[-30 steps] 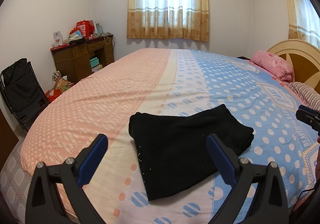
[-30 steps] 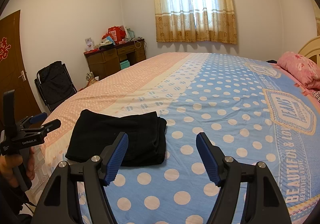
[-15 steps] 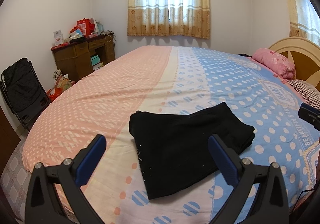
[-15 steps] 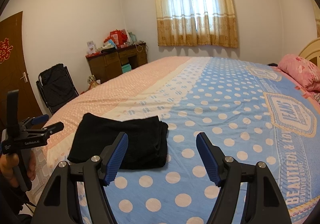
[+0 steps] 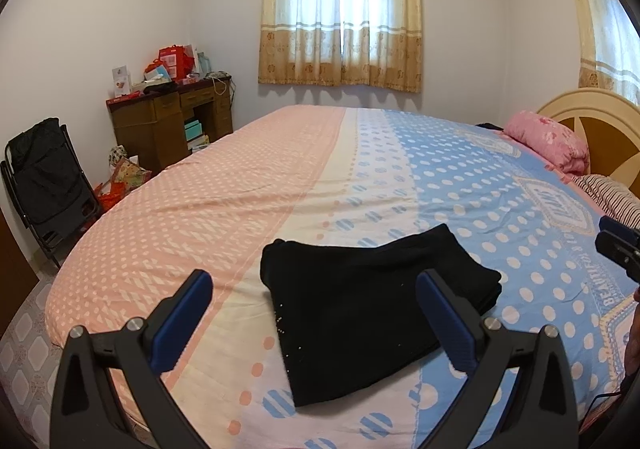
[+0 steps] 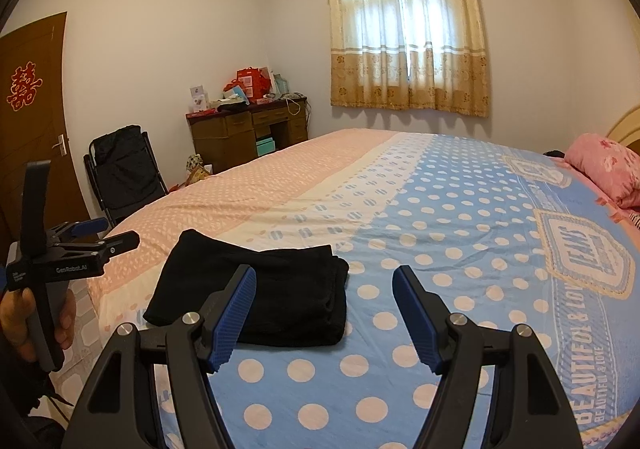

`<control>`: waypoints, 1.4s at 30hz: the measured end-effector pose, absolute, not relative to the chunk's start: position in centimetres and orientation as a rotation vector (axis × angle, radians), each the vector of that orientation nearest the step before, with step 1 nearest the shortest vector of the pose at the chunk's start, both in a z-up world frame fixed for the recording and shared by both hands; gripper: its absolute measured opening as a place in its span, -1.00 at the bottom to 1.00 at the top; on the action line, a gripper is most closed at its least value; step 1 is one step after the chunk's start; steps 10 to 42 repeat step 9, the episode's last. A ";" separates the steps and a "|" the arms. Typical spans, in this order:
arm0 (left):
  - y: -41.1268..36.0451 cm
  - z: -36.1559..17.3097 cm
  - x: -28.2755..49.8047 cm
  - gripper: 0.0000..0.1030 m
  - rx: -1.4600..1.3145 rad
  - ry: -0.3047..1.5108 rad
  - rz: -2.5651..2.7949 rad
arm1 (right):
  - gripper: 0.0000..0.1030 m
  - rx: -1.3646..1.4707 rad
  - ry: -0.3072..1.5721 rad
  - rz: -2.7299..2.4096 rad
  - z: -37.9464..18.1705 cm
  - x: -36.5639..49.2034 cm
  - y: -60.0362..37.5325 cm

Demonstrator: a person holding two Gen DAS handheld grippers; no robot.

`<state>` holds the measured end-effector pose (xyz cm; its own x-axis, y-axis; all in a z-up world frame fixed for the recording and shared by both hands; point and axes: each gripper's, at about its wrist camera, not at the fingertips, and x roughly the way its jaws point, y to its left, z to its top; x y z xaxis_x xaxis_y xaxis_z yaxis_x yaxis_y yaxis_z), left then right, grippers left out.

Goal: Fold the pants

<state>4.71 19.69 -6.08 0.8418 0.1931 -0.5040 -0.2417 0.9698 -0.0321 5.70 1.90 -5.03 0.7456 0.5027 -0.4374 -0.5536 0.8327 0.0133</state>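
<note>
Black pants (image 5: 372, 313) lie folded, lower centre, on the bed (image 5: 240, 193). Both jaws apart, empty; I judge: withdraw left gripper (image 5: 314, 323) and right gripper (image 6: 324, 313) without snagging.

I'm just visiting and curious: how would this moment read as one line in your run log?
task: fold pants | black pants: folded, lying on bed | left hand-held gripper: open, empty | right hand-held gripper: open, empty
</note>
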 end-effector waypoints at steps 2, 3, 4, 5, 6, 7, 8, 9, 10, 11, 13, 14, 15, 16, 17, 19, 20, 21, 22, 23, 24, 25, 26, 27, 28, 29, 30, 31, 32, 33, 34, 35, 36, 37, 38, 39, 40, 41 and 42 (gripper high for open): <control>19.7 -6.2 4.8 1.00 -0.101 0.532 0.220 | 0.40 -0.126 0.446 0.582 -5.1 5.7 2.0; 19.7 -6.3 4.8 1.00 -0.100 0.539 0.210 | 0.40 -0.129 0.448 0.583 -5.2 5.6 2.1; 19.6 -6.3 4.9 1.00 -0.096 0.539 0.206 | 0.40 -0.132 0.449 0.583 -5.2 5.6 2.2; 19.4 -6.4 4.8 1.00 -0.085 0.534 0.206 | 0.40 -0.135 0.450 0.584 -5.3 5.6 2.3; 19.2 -6.4 4.7 1.00 -0.069 0.529 0.207 | 0.40 -0.137 0.450 0.585 -5.3 5.5 2.3; 19.1 -6.3 4.7 1.00 -0.059 0.528 0.204 | 0.40 -0.139 0.450 0.585 -5.3 5.5 2.4; 18.9 -6.3 4.8 1.00 -0.055 0.527 0.201 | 0.40 -0.137 0.450 0.583 -5.3 5.5 2.4; 18.9 -6.4 4.7 1.00 -0.054 0.524 0.197 | 0.40 -0.137 0.451 0.583 -5.3 5.5 2.4; 18.9 -6.4 4.7 1.00 -0.054 0.524 0.197 | 0.40 -0.137 0.451 0.583 -5.3 5.5 2.4; 18.9 -6.4 4.7 1.00 -0.054 0.524 0.197 | 0.40 -0.137 0.451 0.583 -5.3 5.5 2.4; 18.9 -6.4 4.7 1.00 -0.054 0.524 0.197 | 0.40 -0.137 0.451 0.583 -5.3 5.5 2.4; 18.9 -6.4 4.7 1.00 -0.054 0.524 0.197 | 0.40 -0.137 0.451 0.583 -5.3 5.5 2.4; 18.9 -6.4 4.7 1.00 -0.054 0.524 0.197 | 0.40 -0.137 0.451 0.583 -5.3 5.5 2.4; 18.9 -6.4 4.7 1.00 -0.054 0.524 0.197 | 0.40 -0.137 0.451 0.583 -5.3 5.5 2.4; 18.9 -6.4 4.7 1.00 -0.054 0.524 0.197 | 0.40 -0.137 0.451 0.583 -5.3 5.5 2.4; 18.9 -6.4 4.7 1.00 -0.054 0.524 0.197 | 0.40 -0.137 0.451 0.583 -5.3 5.5 2.4; 18.9 -6.4 4.7 1.00 -0.054 0.524 0.197 | 0.40 -0.137 0.451 0.583 -5.3 5.5 2.4; 18.9 -6.4 4.7 1.00 -0.054 0.524 0.197 | 0.40 -0.137 0.451 0.583 -5.3 5.5 2.4; 18.9 -6.4 4.7 1.00 -0.054 0.524 0.197 | 0.40 -0.137 0.451 0.583 -5.3 5.5 2.4; 18.9 -6.4 4.7 1.00 -0.054 0.524 0.197 | 0.40 -0.137 0.451 0.583 -5.3 5.5 2.4; 18.9 -6.4 4.7 1.00 -0.054 0.524 0.197 | 0.40 -0.137 0.451 0.583 -5.3 5.5 2.4; 18.9 -6.4 4.7 1.00 -0.054 0.524 0.197 | 0.40 -0.137 0.451 0.583 -5.3 5.5 2.4; 18.9 -6.4 4.7 1.00 -0.054 0.524 0.197 | 0.40 -0.137 0.451 0.583 -5.3 5.5 2.4; 18.9 -6.4 4.7 1.00 -0.054 0.524 0.197 | 0.40 -0.137 0.451 0.583 -5.3 5.5 2.4; 18.9 -6.4 4.7 1.00 -0.054 0.524 0.197 | 0.40 -0.137 0.451 0.583 -5.3 5.5 2.4; 18.9 -6.4 4.7 1.00 -0.054 0.524 0.197 | 0.40 -0.137 0.451 0.583 -5.3 5.5 2.4; 18.9 -6.4 4.7 1.00 -0.054 0.524 0.197 | 0.40 -0.137 0.451 0.583 -5.3 5.5 2.4; 18.9 -6.4 4.7 1.00 -0.054 0.524 0.197 | 0.40 -0.137 0.451 0.583 -5.3 5.5 2.4; 18.9 -6.4 4.7 1.00 -0.054 0.524 0.197 | 0.40 -0.137 0.451 0.583 -5.3 5.5 2.4; 18.9 -6.4 4.7 1.00 -0.054 0.524 0.197 | 0.40 -0.137 0.451 0.583 -5.3 5.5 2.4; 18.9 -6.4 4.7 1.00 -0.054 0.524 0.197 | 0.40 -0.137 0.451 0.583 -5.3 5.5 2.4; 18.9 -6.4 4.7 1.00 -0.054 0.524 0.197 | 0.40 -0.137 0.451 0.583 -5.3 5.5 2.4; 18.9 -6.4 4.7 1.00 -0.054 0.524 0.197 | 0.40 -0.137 0.451 0.583 -5.3 5.5 2.4; 18.9 -6.4 4.7 1.00 -0.054 0.524 0.197 | 0.40 -0.137 0.451 0.583 -5.3 5.5 2.4; 18.9 -6.4 4.7 1.00 -0.054 0.524 0.197 | 0.40 -0.137 0.451 0.583 -5.3 5.5 2.4; 18.9 -6.4 4.7 1.00 -0.054 0.524 0.197 | 0.40 -0.137 0.451 0.583 -5.3 5.5 2.4; 18.9 -6.4 4.7 1.00 -0.054 0.524 0.197 | 0.40 -0.137 0.451 0.583 -5.3 5.5 2.4; 18.9 -6.4 4.7 1.00 -0.054 0.524 0.197 | 0.40 -0.137 0.451 0.583 -5.3 5.5 2.4; 18.9 -6.4 4.7 1.00 -0.054 0.524 0.197 | 0.40 -0.137 0.451 0.583 -5.3 5.5 2.4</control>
